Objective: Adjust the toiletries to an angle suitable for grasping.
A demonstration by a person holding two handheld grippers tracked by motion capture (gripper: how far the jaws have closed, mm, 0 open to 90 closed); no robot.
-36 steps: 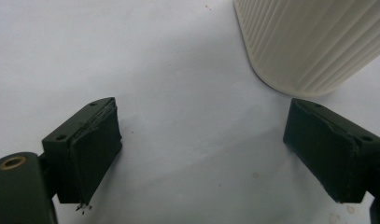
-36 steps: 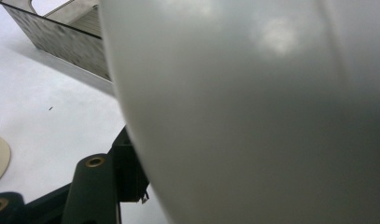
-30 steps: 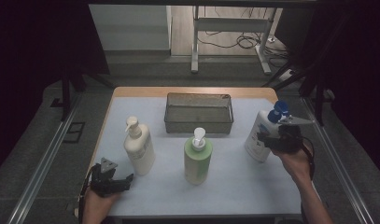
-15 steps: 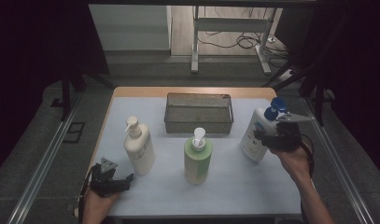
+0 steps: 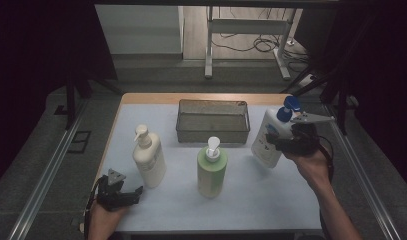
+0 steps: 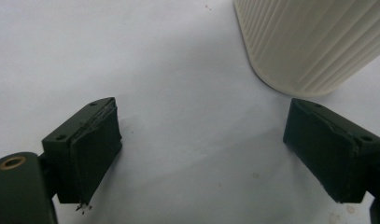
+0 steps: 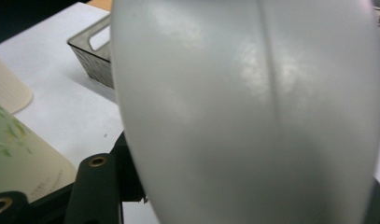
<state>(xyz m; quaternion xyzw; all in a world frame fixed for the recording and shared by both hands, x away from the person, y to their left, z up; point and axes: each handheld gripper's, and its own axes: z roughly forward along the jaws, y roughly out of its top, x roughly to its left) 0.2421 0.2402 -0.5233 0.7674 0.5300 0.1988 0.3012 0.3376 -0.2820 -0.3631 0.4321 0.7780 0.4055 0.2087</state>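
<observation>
Right hand-held gripper [image 5: 286,144] is clamped on the white plastic pump bottle with the blue cap [image 5: 269,141], tilted and lifted off the table [image 5: 251,200] (probably headed for the dark mesh basket [image 5: 213,121]). Cream bottle [image 5: 149,157] and green bottle [image 5: 211,169] not yet moved; left hand-held gripper [image 5: 133,192] gapes wide, empty.

No legible wording anywhere. Blue label patch on the white bottle with the blue cap [image 5: 267,140], too small and blurred to read. Faint green print on the green pump bottle [image 7: 15,154], smeared past reading.
</observation>
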